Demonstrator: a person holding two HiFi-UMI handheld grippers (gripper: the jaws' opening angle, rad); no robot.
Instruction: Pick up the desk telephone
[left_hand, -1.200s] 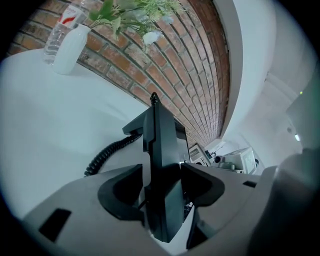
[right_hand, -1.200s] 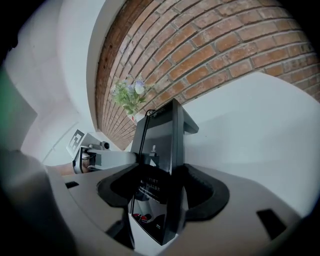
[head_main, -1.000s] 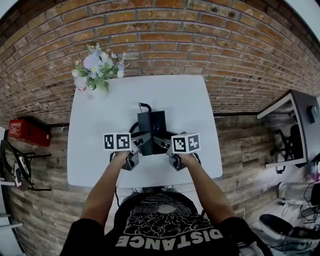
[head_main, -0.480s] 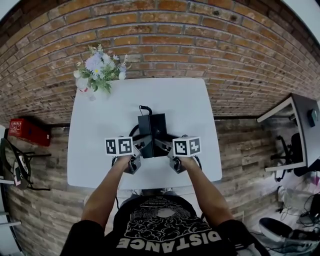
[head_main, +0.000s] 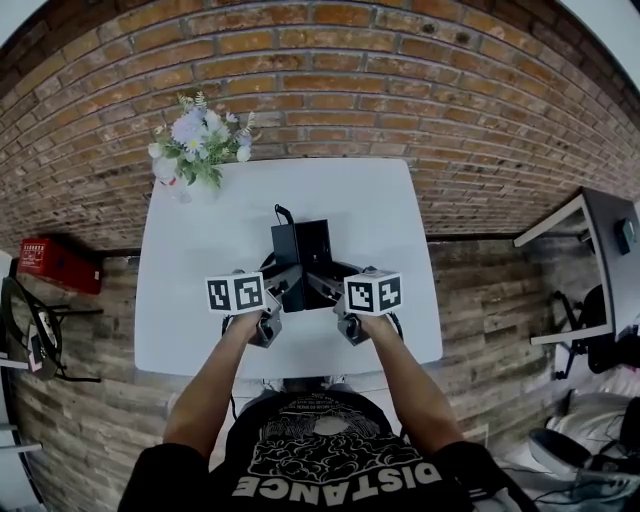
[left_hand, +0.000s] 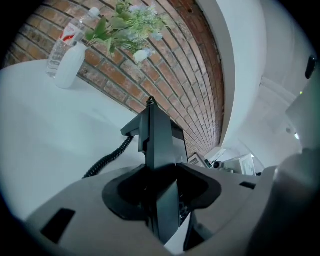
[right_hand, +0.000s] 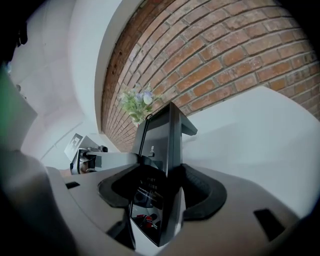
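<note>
Black and boxy, the desk telephone (head_main: 302, 245) was over the middle of the white table (head_main: 190, 320); whether it rested there could not be told. The left gripper (head_main: 284, 288) had its fingers closed on the phone's left edge. The right gripper (head_main: 322, 287) gripped the right edge, fingers set wide. A coiled cord (left_hand: 107, 159) trailed from its left side. Flowers (head_main: 200, 140) stood at the far left corner.

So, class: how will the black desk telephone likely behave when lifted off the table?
The desk telephone looks rigid, so it should keep its shape. Its coiled cord is floppy and will probably trail and tug. The glossy casing might slip.
</note>
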